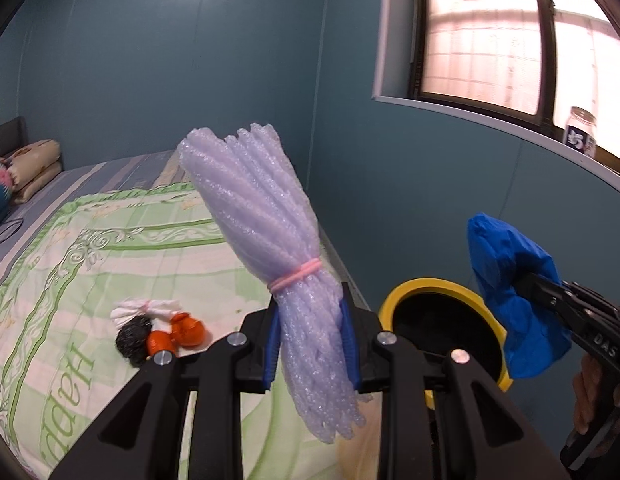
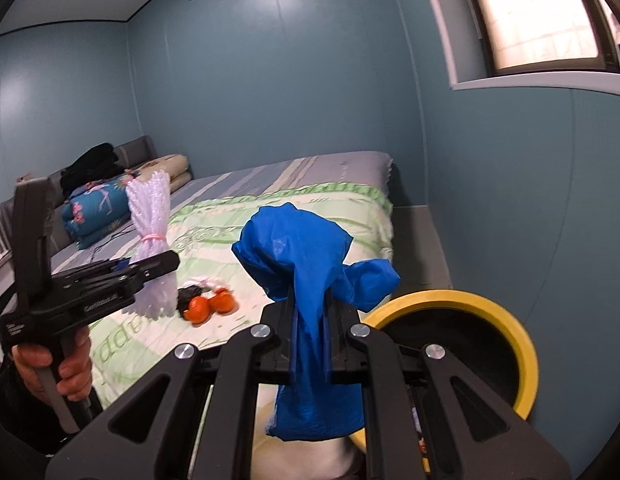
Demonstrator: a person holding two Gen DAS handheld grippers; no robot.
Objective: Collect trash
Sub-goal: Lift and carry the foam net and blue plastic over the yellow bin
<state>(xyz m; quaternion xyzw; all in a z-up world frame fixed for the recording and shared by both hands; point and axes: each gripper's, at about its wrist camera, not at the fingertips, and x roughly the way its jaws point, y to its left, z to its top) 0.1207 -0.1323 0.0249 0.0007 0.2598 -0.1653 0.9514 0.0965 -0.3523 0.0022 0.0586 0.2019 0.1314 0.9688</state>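
Bin [image 2: 521,344] beside the bed [image 2: 310,216], small trash pile [image 2: 206,304] on the quilt, pillows [image 2: 98,208] at the far end

One foam bundle [image 1: 270,256], one blue bag [image 1: 509,300], and one yellow-rimmed bin [image 1: 393,300] here. On the bed [image 1: 50,280]: two orange pieces [image 1: 178,334], one black scrap [image 1: 134,340], one white wad [image 1: 142,308]. One jar [image 1: 581,130] on the sill.

Right gripper [image 2: 310,336] is clamping a crumpled blue plastic bag [image 2: 306,276], holding it beside the yellow-rimmed bin [image 2: 505,312]. Left gripper [image 2: 158,266] is gripping a white foam-net bundle [image 2: 152,236] over the bed [image 2: 310,200]. Orange scraps [image 2: 210,306] are lying on the quilt.
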